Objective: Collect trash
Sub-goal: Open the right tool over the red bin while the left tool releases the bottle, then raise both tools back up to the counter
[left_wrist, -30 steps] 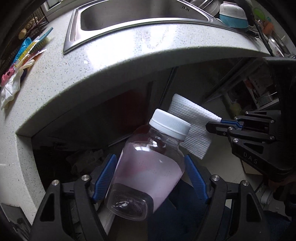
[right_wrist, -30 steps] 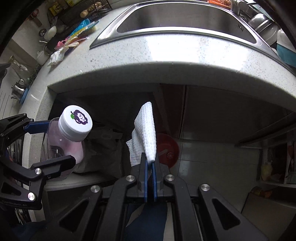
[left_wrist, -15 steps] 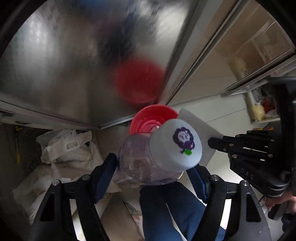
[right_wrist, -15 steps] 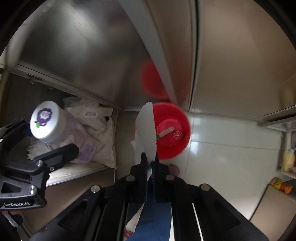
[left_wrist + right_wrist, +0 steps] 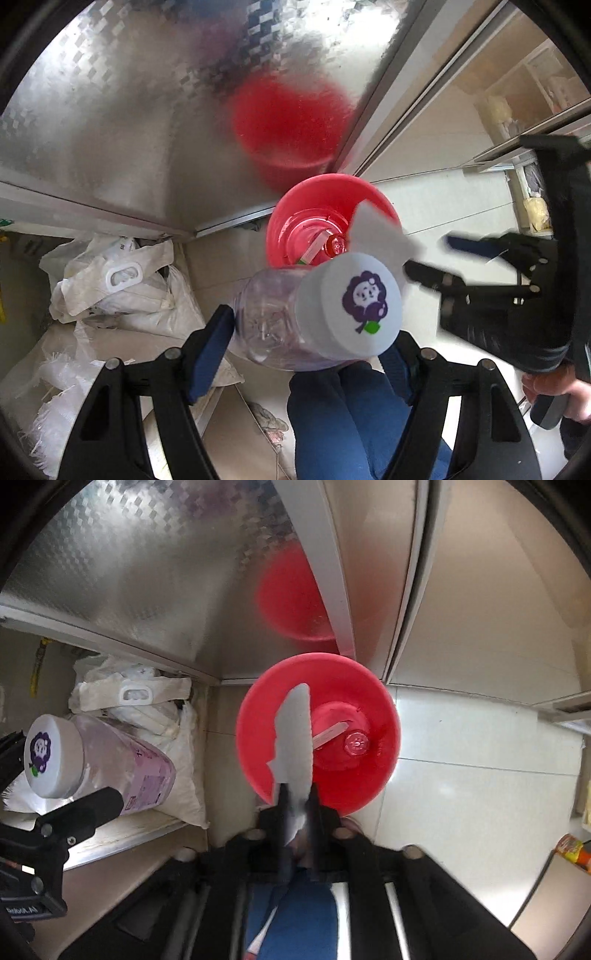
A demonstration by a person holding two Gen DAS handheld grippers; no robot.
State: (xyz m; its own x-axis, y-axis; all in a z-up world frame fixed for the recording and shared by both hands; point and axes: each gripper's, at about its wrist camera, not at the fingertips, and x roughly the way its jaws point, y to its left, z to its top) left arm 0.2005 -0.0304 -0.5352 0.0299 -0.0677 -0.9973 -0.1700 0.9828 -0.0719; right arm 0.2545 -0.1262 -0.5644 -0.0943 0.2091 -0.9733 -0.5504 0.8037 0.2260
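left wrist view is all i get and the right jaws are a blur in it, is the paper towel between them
Observer: Yes. The right wrist view shows the paper towel upright between the jaws of the right gripper, which are opening.
Operator: is it over the bin
Observer: In that view the towel lies across the open mouth of the red bin, straight ahead of the jaws.
Operator: any label on my bottle
Observer: The bottle clamped in the left gripper has a pale purple printed label down its side.
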